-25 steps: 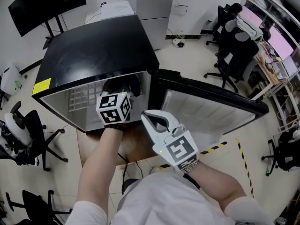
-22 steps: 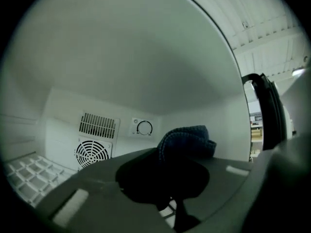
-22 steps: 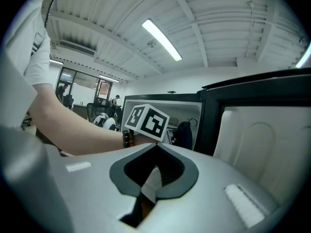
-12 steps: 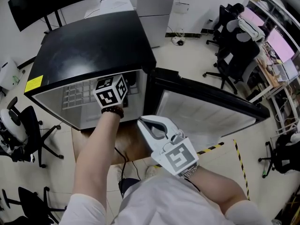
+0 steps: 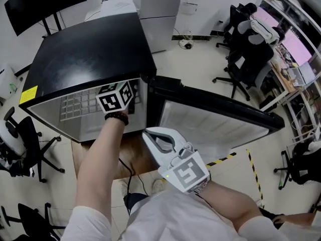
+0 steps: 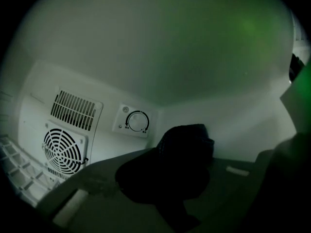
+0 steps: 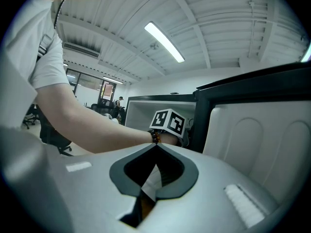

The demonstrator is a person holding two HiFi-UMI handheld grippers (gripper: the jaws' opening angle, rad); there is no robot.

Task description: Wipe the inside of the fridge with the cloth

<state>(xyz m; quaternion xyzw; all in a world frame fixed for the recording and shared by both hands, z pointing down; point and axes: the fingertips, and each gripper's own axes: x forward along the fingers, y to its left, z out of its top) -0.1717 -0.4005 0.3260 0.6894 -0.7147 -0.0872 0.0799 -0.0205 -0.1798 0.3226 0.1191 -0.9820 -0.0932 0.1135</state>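
Observation:
The black mini fridge (image 5: 85, 54) stands with its door (image 5: 215, 115) swung open to the right. My left gripper reaches level into the opening; the head view shows only its marker cube (image 5: 116, 99) and the forearm behind it. In the left gripper view the left gripper (image 6: 177, 211) is shut on a dark bunched cloth (image 6: 170, 171), which hangs close to the white back wall beside the thermostat dial (image 6: 134, 122). My right gripper (image 5: 147, 133) hovers outside, in front of the opening, shut and holding nothing. Seen in the right gripper view, the right gripper (image 7: 156, 147) has its tips together.
A round fan grille (image 6: 63, 147) and a slotted vent (image 6: 75, 110) sit on the inner wall at left, above a white wire shelf (image 5: 75, 107). Office chairs (image 5: 241, 59) stand at right and left. Yellow-black tape (image 5: 228, 158) marks the floor. A dark monitor (image 5: 45, 4) is at the back left.
My left gripper has slid further into the fridge with the cloth, its cube now up under the top edge. The right gripper has stayed where it was.

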